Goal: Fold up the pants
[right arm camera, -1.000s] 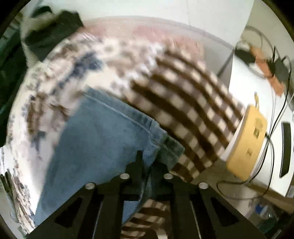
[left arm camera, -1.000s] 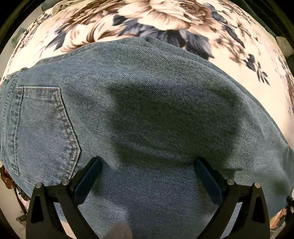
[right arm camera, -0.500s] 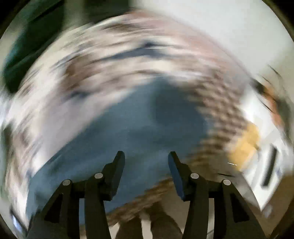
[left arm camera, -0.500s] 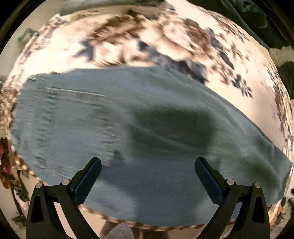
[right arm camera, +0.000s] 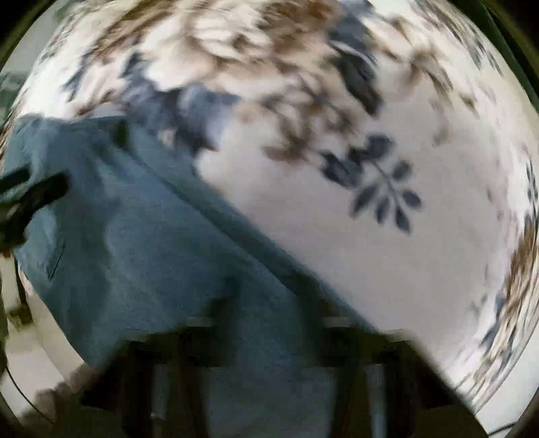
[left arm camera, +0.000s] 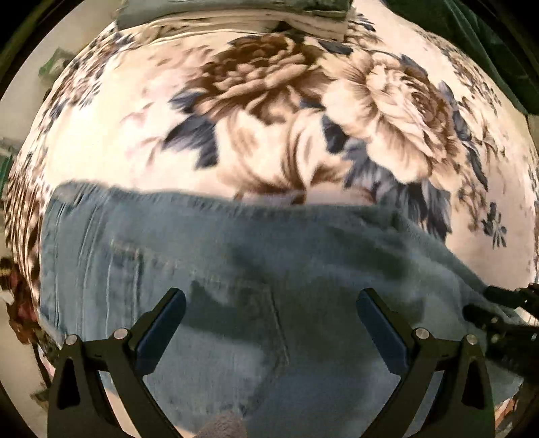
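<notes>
Blue denim pants [left arm camera: 269, 262] lie flat on a floral blanket [left arm camera: 269, 118], filling the lower half of the left wrist view. My left gripper [left arm camera: 269, 320] is open and empty, held above the pants near a pocket seam. In the right wrist view the pants [right arm camera: 151, 252] cross the lower left, blurred. My right gripper [right arm camera: 266, 340] is heavily blurred at the bottom, its jaws spread apart over the denim, holding nothing. It also shows at the right edge of the left wrist view [left arm camera: 502, 313]. The left gripper shows at the left edge of the right wrist view [right arm camera: 30, 195].
The white, brown and blue floral blanket [right arm camera: 370, 202] covers the bed beyond the pants. Folded cloth [left arm camera: 235, 17] lies at the far edge of the bed. Dark green fabric [left arm camera: 488, 50] sits at the upper right.
My right gripper let go of the pants' edge, opened and swung over the bed. My left gripper drew back, so more blanket shows beyond the pants.
</notes>
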Demonstrator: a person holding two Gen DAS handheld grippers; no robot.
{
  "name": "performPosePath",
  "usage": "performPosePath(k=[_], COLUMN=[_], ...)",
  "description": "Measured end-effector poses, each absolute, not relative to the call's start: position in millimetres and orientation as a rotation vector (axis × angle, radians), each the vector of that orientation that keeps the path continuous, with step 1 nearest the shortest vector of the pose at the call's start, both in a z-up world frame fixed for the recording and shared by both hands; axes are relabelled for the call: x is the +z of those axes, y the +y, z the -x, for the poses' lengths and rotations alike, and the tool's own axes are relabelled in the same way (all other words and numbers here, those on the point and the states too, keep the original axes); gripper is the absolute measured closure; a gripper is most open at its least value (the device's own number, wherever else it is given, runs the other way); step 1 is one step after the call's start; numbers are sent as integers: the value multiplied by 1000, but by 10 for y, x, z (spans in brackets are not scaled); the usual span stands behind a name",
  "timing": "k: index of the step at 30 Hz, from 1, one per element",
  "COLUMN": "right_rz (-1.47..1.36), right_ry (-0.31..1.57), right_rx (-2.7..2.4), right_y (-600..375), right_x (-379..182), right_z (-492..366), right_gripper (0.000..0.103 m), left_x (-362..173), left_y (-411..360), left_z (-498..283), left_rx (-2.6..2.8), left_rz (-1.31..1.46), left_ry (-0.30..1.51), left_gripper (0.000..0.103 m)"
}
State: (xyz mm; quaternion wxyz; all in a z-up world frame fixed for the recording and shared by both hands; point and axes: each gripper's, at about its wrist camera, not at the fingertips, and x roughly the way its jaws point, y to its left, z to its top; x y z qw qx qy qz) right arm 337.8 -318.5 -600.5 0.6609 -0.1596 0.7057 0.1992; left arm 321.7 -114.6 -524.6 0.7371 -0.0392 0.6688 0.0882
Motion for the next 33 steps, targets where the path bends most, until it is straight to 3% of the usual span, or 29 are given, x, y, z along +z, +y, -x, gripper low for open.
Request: performPosePath(k=[6, 13, 15, 17, 19, 23, 27, 33], right_rz=[271, 195, 105, 23, -66, -220, -294, -103], right_ry=[1500, 1550, 1573, 1558, 1556, 1574, 1648, 1725], right_rx=[334, 257, 248, 209, 175, 186, 197, 234], right_y=[-3322, -3319, -3388, -3635, -3814, -3918, -3661, -3299], right_x=[-5768, -6015, -5996, -5837, -5673, -5483, -5797, -6116], right_z=[-3437, -3497, -3545, -3510, -3351, -2656, -2053, -1367], right_gripper=[101, 99, 90, 61, 54, 54, 54, 54], left_x=[-5297, -5593, -5620, -5546, -5360, -5182, -5376, -5814], left_y=[-1108, -1173, -1210, -1184, -1078, -853, -783, -755], left_z=[-3315, -3663, -3683, -3644, -3426, -2948, -2446, -1871], left_rx=[164, 162, 150, 139, 144, 169, 198, 216], left_rz=[97, 30, 21, 34, 69, 109, 79, -18], left_ry=[1481, 1505, 1506, 1491, 1475, 1480, 1548, 1692], left_gripper=[0, 0, 0, 0, 0, 0, 0, 0])
